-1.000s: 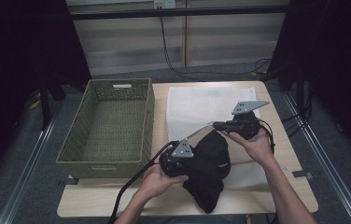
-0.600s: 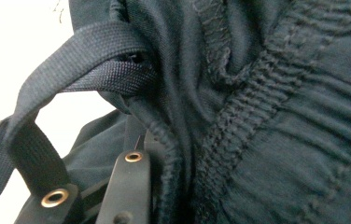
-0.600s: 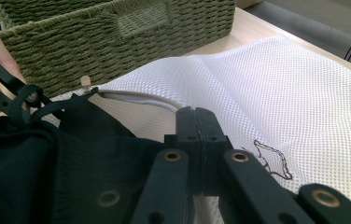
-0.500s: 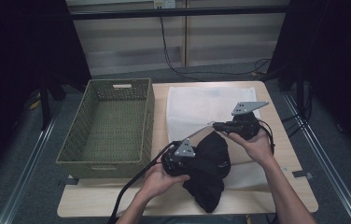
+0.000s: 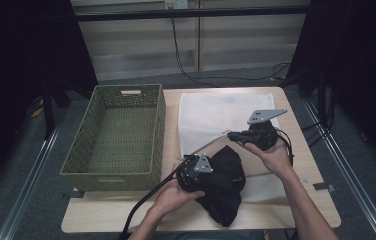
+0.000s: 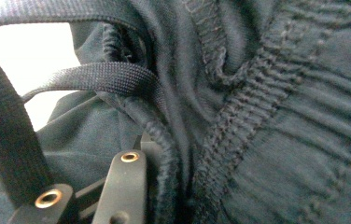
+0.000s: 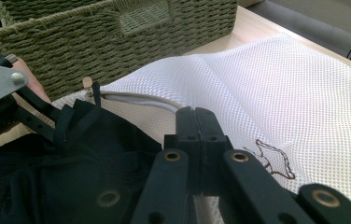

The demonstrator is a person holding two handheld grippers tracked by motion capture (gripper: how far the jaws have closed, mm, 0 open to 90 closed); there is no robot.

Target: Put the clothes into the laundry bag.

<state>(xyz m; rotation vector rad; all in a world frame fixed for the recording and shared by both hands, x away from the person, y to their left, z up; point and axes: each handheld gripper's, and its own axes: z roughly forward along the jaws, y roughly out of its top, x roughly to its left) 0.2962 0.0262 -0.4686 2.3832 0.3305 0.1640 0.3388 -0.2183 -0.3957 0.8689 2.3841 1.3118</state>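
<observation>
High view: my left gripper [image 5: 196, 172] is buried in the bunched black garment [image 5: 223, 187] at the table's near edge, its jaws clamped on a fold of the cloth, while my right gripper [image 5: 233, 136], jaws pressed together, pinches the edge of the white mesh bag [image 5: 211, 112] — I judge it lifts the mouth so the garment can go in. The woven basket [image 5: 121, 135] stands beside the bag. Left gripper view: a ribbed hem [image 6: 164, 154] sits between the jaws; a flat drawstring [image 6: 94, 77] loops across. Right gripper view: bag zipper edge [image 7: 136, 99] raised; small embroidered outline [image 7: 271, 156] on the mesh — no readable writing or brand.
</observation>
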